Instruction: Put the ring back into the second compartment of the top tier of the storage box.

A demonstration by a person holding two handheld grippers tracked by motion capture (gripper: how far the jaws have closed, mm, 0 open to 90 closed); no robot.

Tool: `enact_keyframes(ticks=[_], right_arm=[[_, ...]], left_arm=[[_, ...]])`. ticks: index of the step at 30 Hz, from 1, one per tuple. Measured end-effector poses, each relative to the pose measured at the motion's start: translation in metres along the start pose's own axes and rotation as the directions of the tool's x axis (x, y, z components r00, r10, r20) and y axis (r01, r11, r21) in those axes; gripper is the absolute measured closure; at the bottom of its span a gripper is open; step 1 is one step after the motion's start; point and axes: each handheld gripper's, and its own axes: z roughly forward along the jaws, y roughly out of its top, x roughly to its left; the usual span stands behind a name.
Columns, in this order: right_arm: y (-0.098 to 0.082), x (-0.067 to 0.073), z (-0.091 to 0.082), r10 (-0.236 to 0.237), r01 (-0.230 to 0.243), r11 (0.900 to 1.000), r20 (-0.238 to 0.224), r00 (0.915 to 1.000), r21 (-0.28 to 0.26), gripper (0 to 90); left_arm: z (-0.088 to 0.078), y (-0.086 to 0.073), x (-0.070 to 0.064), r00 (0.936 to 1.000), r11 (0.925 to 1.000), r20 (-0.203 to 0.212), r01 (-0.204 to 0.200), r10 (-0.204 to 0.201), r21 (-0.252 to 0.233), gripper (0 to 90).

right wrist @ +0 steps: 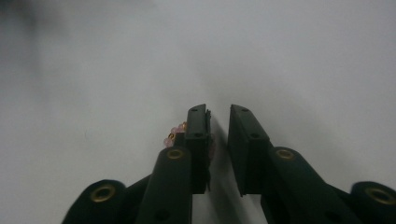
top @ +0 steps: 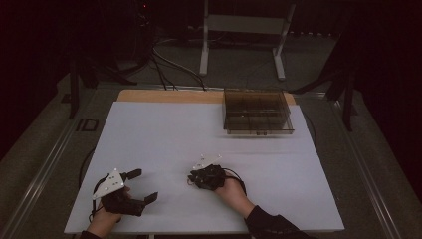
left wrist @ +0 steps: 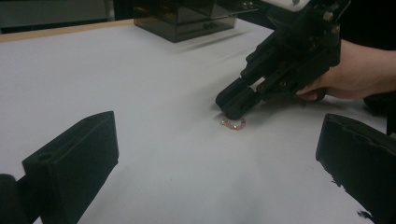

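Observation:
A small bracelet (left wrist: 233, 124) of pink and gold beads lies on the white table top (top: 164, 129), in front of the person. My right gripper (left wrist: 235, 101) points down at it, tips just above the table. In the right gripper view its jaws stand a narrow gap apart (right wrist: 218, 111); several beads (right wrist: 173, 132) show beside the left jaw and a bit of pink sits in the gap. The pads do not press on it. My left gripper (top: 143, 185) rests at the front left, jaws wide apart with nothing between them, facing the bracelet.
A smoky transparent box (top: 256, 112) with compartments stands at the back right of the table, also seen in the left gripper view (left wrist: 187, 18). A wooden strip (top: 169, 96) runs along the far edge. Cables and a stand's legs lie on the floor beyond.

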Motion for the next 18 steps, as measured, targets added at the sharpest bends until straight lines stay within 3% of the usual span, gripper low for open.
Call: enact_keyframes(ticks=[5, 11, 18], right_arm=[[-0.0001, 0.0015, 0.0003, -0.015, 0.015, 1.0, 0.0, 0.9999, 0.002, 86.4], [-0.0016, -0.0013, 0.0007, 0.006, -0.006, 1.0, -0.015, 0.9999, -0.007, 87.4], [0.0022, 0.0004, -0.0004, -0.012, 0.012, 1.0, -0.006, 0.9999, 0.015, 87.7]], left_arm=[[0.0001, -0.0001, 0.0, 1.0, 1.0, 0.0, 0.003, -0.003, 0.001, 0.0], [0.0007, -0.0002, 0.0001, 1.0, 1.0, 0.0, 0.003, -0.003, 0.004, 0.0], [0.0005, -0.0003, -0.0001, 1.0, 1.0, -0.001, 0.001, -0.001, 0.003, 0.0]])
